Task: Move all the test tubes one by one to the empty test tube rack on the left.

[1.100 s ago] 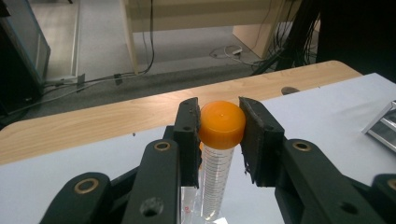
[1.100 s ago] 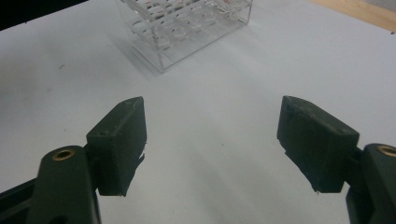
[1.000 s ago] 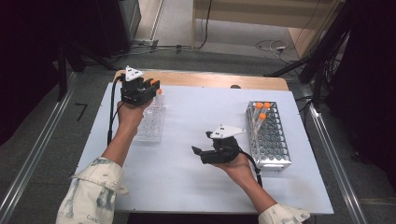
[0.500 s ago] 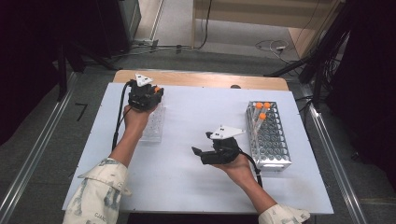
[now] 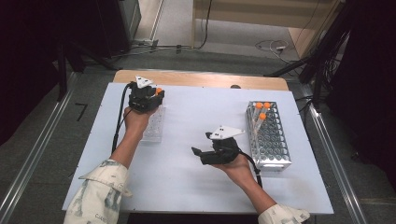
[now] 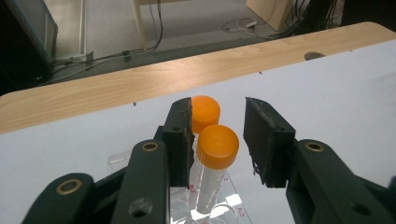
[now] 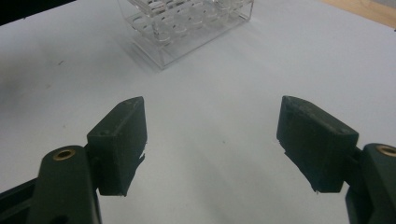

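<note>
At the far left corner of the mat, the left gripper [image 6: 217, 140] stands over the clear rack [image 5: 154, 125], and its jaws have just been opening: the near orange-capped tube [image 6: 214, 163] sits upright in its hole between them. There is a clear gap on the right pad's side, while the left pad is at most brushing the cap, so the grip looks released. A second capped tube [image 6: 206, 111] stands right behind it, close against the left jaw. The tube's long axis runs straight up, so any withdrawal, I'd say, has to lift up along that axis or risk tipping both. Out toward the middle, the right gripper [image 5: 205, 154] rests low, jaws spread wide on nothing, pointing toward the clear rack. The metal rack [image 5: 271, 140] with more orange-capped tubes [image 5: 260, 110] lies just beside the right hand, so that hand is nearer the supply.
</note>
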